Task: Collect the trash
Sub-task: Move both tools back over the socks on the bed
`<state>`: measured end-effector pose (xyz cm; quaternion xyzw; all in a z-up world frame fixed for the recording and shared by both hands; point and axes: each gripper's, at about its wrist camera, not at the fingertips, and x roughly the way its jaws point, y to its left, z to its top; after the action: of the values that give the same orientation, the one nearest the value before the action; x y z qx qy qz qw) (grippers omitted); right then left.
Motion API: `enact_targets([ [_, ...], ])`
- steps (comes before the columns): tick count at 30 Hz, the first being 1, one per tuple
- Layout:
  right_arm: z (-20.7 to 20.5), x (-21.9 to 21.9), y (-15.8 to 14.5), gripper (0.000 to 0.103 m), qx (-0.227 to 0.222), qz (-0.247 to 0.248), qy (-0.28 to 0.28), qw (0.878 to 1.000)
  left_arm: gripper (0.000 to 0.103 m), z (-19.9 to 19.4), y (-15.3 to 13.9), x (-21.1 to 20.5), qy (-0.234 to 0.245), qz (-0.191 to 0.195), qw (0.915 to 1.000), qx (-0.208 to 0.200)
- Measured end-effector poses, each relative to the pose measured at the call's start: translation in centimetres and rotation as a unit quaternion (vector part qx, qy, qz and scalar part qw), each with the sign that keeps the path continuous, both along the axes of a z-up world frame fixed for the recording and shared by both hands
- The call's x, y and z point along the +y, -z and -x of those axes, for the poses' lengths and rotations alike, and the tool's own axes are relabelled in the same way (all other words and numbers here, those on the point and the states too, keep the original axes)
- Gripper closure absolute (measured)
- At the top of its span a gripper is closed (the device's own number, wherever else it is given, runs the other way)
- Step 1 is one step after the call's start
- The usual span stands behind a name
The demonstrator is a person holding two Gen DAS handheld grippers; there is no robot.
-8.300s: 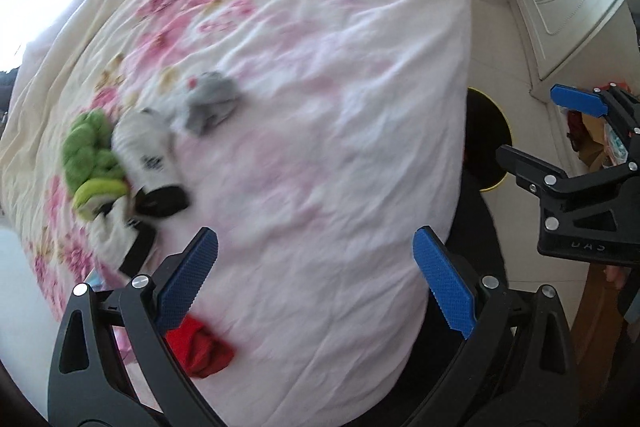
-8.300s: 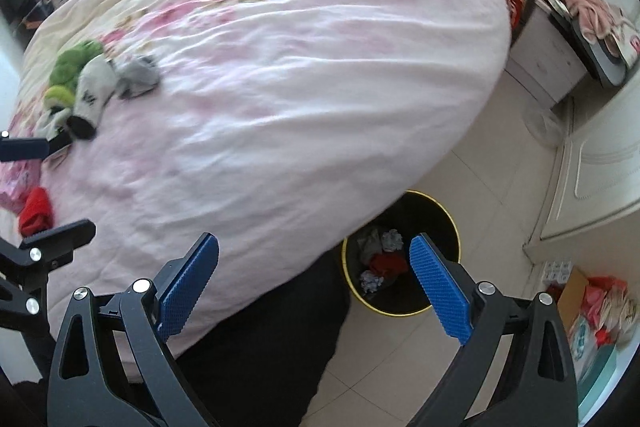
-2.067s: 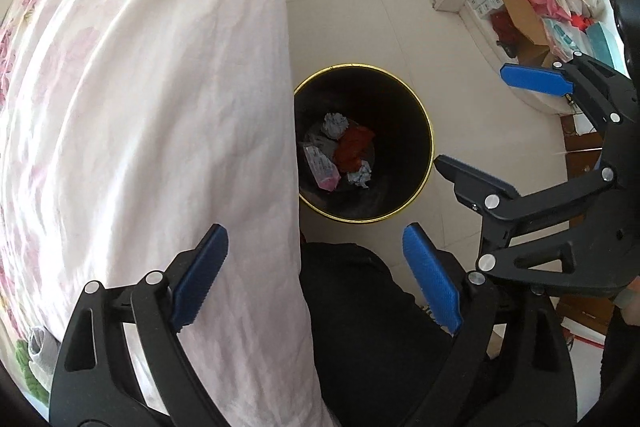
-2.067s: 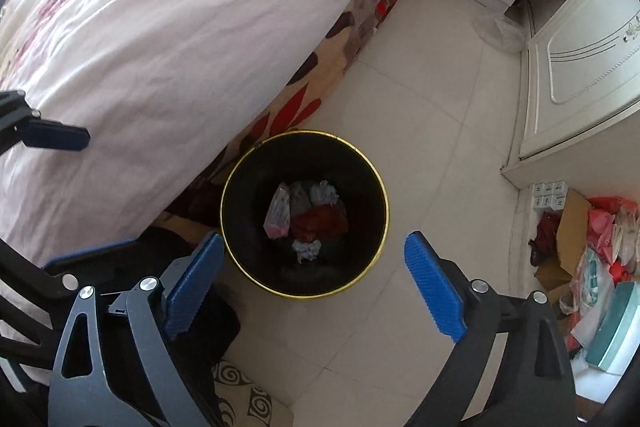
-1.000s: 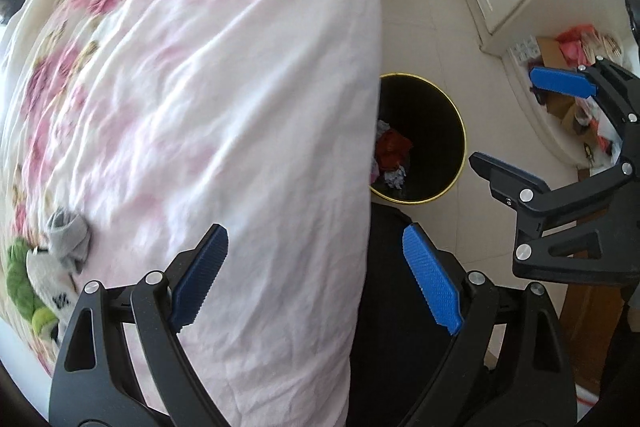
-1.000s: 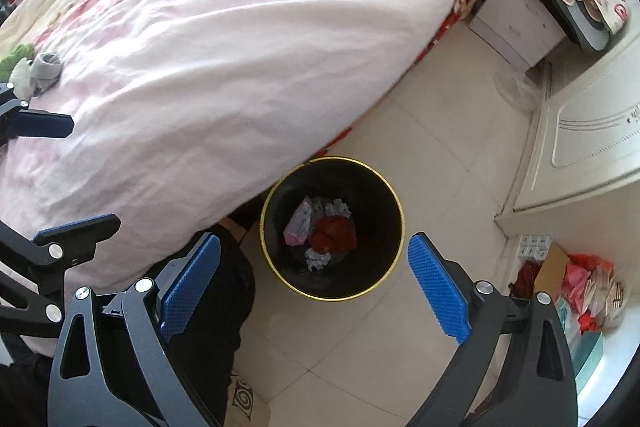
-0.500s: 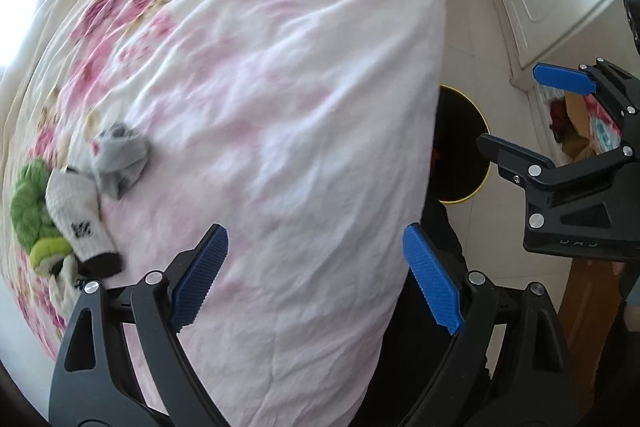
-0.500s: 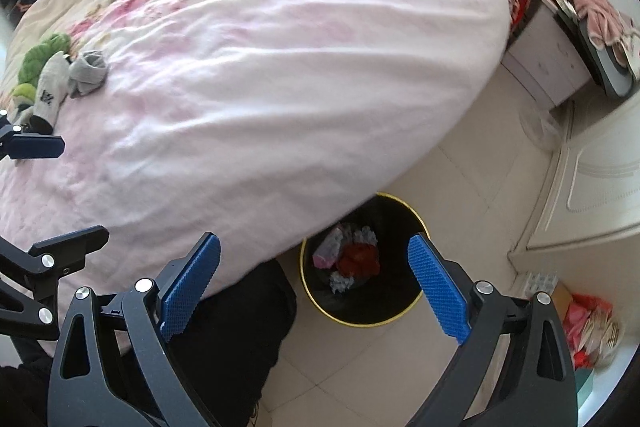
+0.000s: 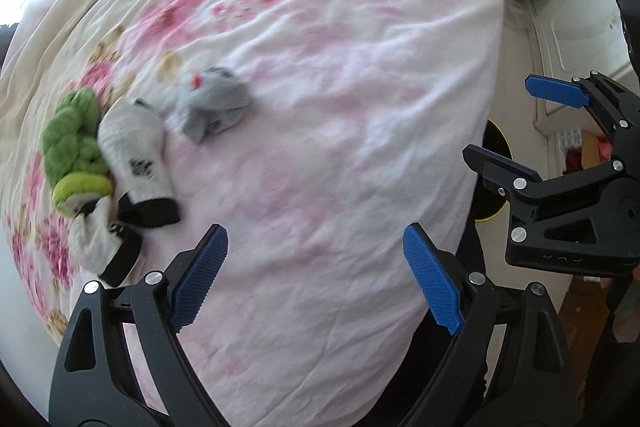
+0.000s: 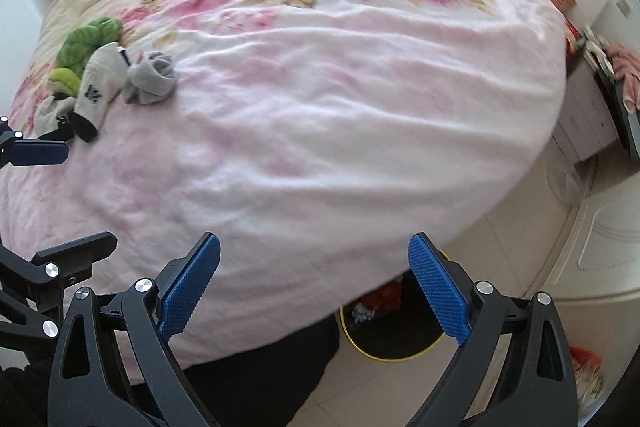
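A pile of socks lies at the left on the pink floral bed cover point(image 9: 340, 99): a crumpled grey sock point(image 9: 212, 105), a white sock with a black toe point(image 9: 136, 159), a green sock point(image 9: 74, 147) and another white-and-black sock point(image 9: 100, 243). The pile also shows in the right wrist view, with the grey sock point(image 10: 152, 79) and the green sock point(image 10: 86, 41). My left gripper point(image 9: 316, 279) is open and empty above the cover. My right gripper point(image 10: 314, 287) is open and empty over the bed edge. The black bin with a yellow rim point(image 10: 392, 335) stands on the floor, partly hidden by the cover, with trash inside.
A white cabinet door point(image 10: 600, 235) stands right of the bin. A nightstand point(image 10: 588, 123) with pink cloth on top is by the bed's far corner. Boxes and red items point(image 9: 580, 151) lie on the floor at the right. Dark trousers point(image 10: 260, 379) show below.
Both grippers have swung from over the bin back towards the bed. The sock pile has come nearer in the left wrist view. Both grippers stay open and empty.
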<state>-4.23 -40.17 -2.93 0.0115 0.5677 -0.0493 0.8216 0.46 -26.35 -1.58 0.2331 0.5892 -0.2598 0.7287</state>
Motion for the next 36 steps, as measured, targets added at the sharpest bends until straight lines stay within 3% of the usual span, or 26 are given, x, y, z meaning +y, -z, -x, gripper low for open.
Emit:
enact_targets([
  [10, -3.7, 3.8, -0.5, 0.012, -0.006, 0.005, -0.058, 0.998, 0.015, -2.3, -0.7, 5.0, -0.078, 0.011, 0.9969, -0.003],
  [25, -8.8, 9.2, -0.5, 0.012, -0.009, 0.006, -0.145, 0.989, 0.013, -4.9, -0.6, 11.8, -0.176, 0.006, 0.9844, -0.004],
  [31, -10.1, 10.6, -0.4, 0.012, -0.01, 0.007, -0.167, 0.986, 0.013, -5.7, -0.4, 12.9, -0.193, 0.017, 0.981, 0.008],
  [36, -10.9, 10.9, -0.4, 0.012, -0.011, 0.005, -0.175, 0.985, 0.009, -6.3, -0.3, 11.6, -0.155, 0.014, 0.9877, 0.013],
])
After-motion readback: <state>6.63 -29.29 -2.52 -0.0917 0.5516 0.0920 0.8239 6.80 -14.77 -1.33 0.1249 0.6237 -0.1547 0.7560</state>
